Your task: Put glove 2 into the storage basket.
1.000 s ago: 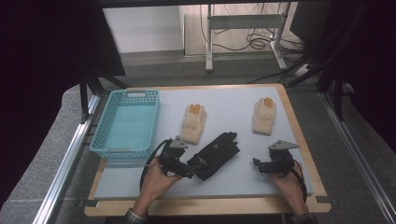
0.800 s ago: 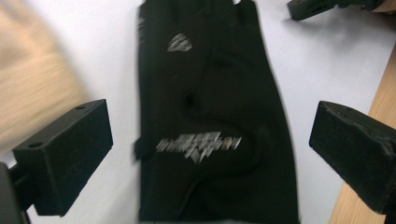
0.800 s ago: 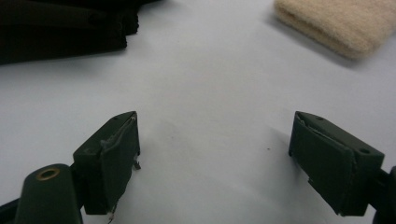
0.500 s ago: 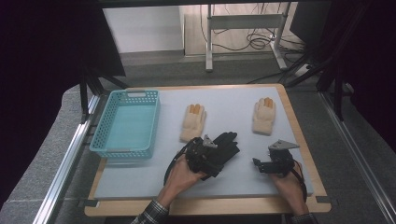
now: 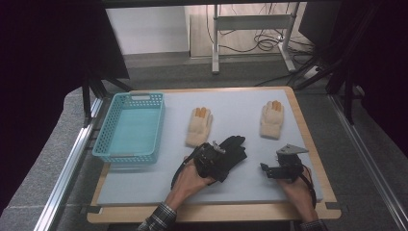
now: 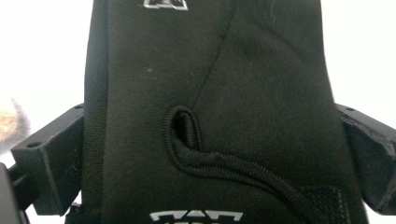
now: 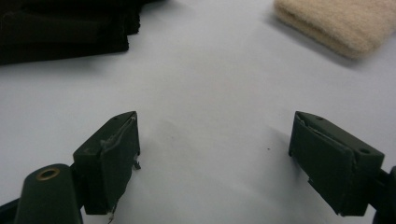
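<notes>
A black glove (image 5: 234, 147) lies on the grey mat near the front middle. My left gripper (image 5: 214, 155) is down over its near end. In the left gripper view the glove (image 6: 210, 84) fills the space between the two jaws, which stand wide apart on either side of it; the left gripper (image 6: 210, 137) is open. My right gripper (image 5: 267, 169) rests open at the front right, with bare mat between its fingers (image 7: 215, 126). The black glove's edge (image 7: 60, 32) shows at the far left of the right gripper view.
Two beige knitted gloves with orange fingertips lie farther back, one mid-table (image 5: 199, 126), one to the right (image 5: 272, 119), the latter's cuff (image 7: 341, 23) ahead of the right gripper. A turquoise basket (image 5: 103, 131) stands at the left. The mat sits on a wooden board (image 5: 315, 139).
My left gripper has moved right and forward from beside the black glove onto it, its jaws now straddling the glove. The right gripper has stayed put.
</notes>
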